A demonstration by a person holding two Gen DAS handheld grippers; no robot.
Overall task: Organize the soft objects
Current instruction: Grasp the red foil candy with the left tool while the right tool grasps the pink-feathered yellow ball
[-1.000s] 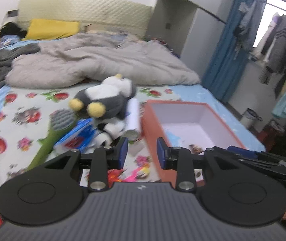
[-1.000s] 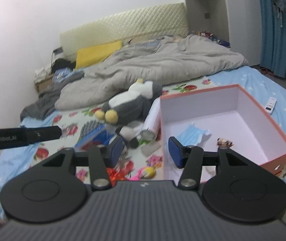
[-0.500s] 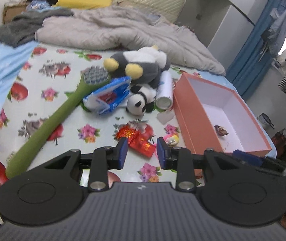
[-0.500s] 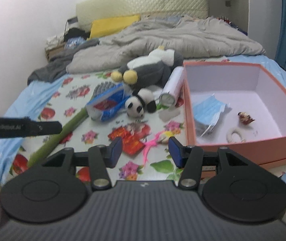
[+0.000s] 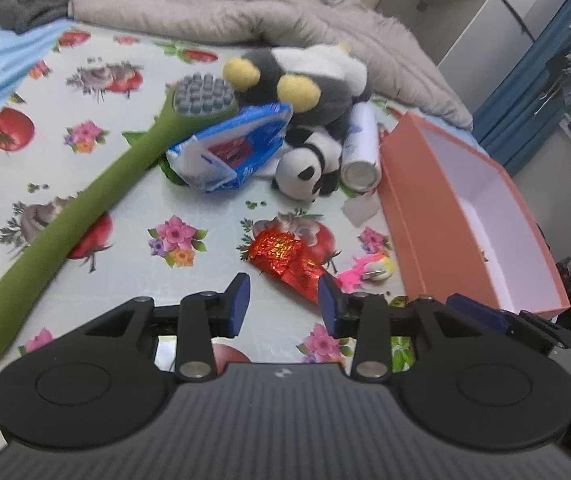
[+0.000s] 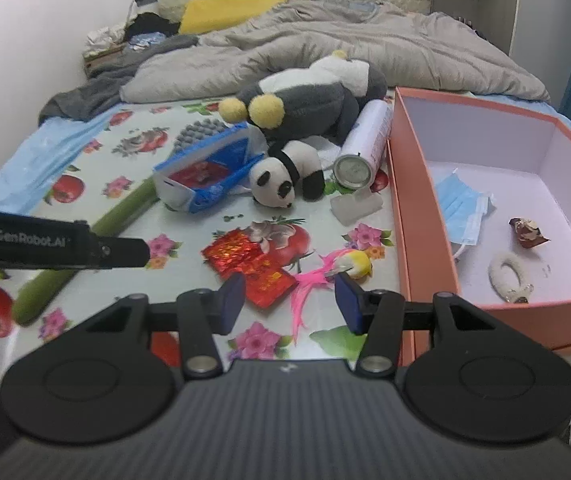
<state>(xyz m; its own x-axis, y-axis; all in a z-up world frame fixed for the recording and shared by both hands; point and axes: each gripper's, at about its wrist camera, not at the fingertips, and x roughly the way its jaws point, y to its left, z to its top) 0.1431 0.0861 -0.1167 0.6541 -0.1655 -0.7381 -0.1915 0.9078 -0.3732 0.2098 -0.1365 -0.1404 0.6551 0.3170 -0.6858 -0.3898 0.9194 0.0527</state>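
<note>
Approach step: both grippers hang over the clutter on the flowered sheet, nothing picked up.

Left gripper (image 5: 283, 300) has just been opening its jaws, with nothing between them; low in its frame it points at the red foil wrapper (image 5: 285, 258). Right gripper (image 6: 287, 298) stands partly open and empty, the pink feathered toy (image 6: 325, 272) showing in its gap. Small panda plush (image 6: 285, 178) lies at the frame's centre, touching the larger grey plush (image 6: 309, 100) above it. Orange box (image 6: 421, 216) on the right already holds a blue mask (image 6: 461, 208). Judged next: choose one soft piece, likely feather toy or panda, close on it, then lift rightward over the box wall.
</note>
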